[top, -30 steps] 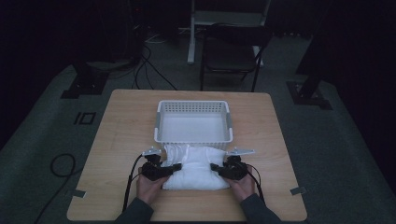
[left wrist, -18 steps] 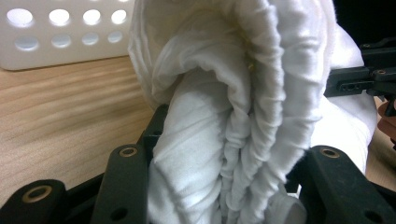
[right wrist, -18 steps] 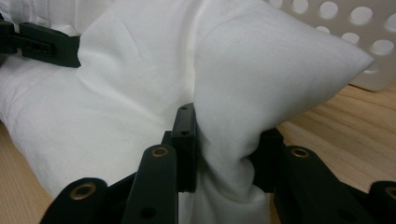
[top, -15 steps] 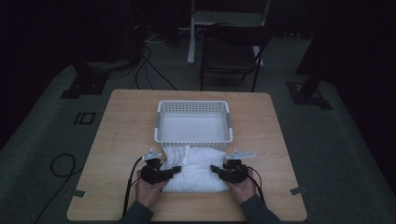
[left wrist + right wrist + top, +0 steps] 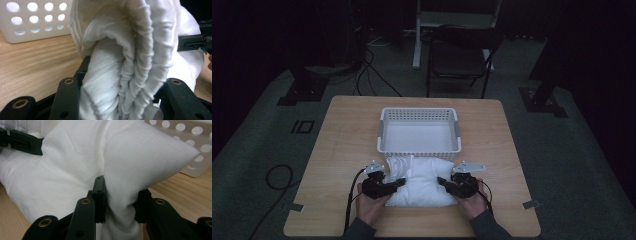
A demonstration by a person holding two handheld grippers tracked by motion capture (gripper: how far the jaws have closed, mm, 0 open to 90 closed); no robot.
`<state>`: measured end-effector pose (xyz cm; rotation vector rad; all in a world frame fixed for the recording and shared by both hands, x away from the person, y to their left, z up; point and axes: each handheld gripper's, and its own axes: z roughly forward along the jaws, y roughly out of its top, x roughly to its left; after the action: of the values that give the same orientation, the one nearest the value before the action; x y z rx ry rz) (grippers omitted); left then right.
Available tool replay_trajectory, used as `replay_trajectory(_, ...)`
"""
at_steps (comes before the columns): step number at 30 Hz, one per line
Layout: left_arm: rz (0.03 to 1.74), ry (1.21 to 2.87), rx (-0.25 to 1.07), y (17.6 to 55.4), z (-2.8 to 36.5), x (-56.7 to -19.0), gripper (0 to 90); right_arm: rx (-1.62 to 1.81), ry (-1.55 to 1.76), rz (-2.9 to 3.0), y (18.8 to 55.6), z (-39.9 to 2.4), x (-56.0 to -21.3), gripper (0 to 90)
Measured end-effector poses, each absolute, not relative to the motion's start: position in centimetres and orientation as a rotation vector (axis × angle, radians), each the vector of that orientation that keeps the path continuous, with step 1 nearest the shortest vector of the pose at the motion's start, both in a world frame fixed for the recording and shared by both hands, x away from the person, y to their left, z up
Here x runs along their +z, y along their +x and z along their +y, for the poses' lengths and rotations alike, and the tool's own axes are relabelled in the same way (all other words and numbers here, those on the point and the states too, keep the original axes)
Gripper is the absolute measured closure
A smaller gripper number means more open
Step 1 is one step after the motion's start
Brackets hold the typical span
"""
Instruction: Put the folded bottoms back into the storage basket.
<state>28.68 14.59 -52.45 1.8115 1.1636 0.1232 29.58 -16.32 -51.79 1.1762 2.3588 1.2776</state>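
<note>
left jaw tips: buried in the pillow (image 5: 120,75) folds
basket (image 5: 35,21): cut off at frame top and left
right gripper (image 5: 118,195) pads: hidden by bunched fabric
chair (image 5: 462,55): too dark to read

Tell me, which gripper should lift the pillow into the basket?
Probably both together. The left gripper pinches the pillow's left end, the right gripper its right end, and the basket sits straight ahead, between them. Neither looks better placed.

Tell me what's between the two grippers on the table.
A white pillow lies between the left gripper and the right gripper, each pinching one end, as the high view shows; the white basket sits just beyond it.
</note>
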Motion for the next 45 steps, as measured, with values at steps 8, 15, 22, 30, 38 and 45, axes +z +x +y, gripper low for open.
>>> replay_trajectory(8, 1.160, 1.805, 0.140, 28.0, 14.4, -51.3, 52.6, 1.293, 1.156, 2.346, 29.2, -16.6, -50.9, 70.0)
replay_trajectory(15, 1.141, 1.811, 0.208, 27.3, 14.1, -49.9, 52.6, 1.301, 1.133, 2.323, 28.8, -16.4, -49.9, 70.3)
replay_trajectory(22, 1.133, 1.795, 0.202, 27.1, 14.3, -49.0, 52.5, 1.315, 1.119, 2.311, 28.5, -16.5, -48.9, 70.3)
replay_trajectory(30, 1.117, 1.781, 0.205, 26.9, 14.3, -47.9, 52.5, 1.361, 1.134, 2.297, 28.1, -16.9, -47.8, 70.4)
replay_trajectory(38, 1.096, 1.773, 0.217, 26.6, 14.3, -46.5, 52.5, 1.371, 1.107, 2.280, 27.6, -17.0, -46.6, 70.4)
replay_trajectory(45, 1.069, 1.758, 0.241, 26.3, 14.6, -45.0, 52.6, 1.379, 1.065, 2.257, 27.3, -16.8, -45.0, 70.5)
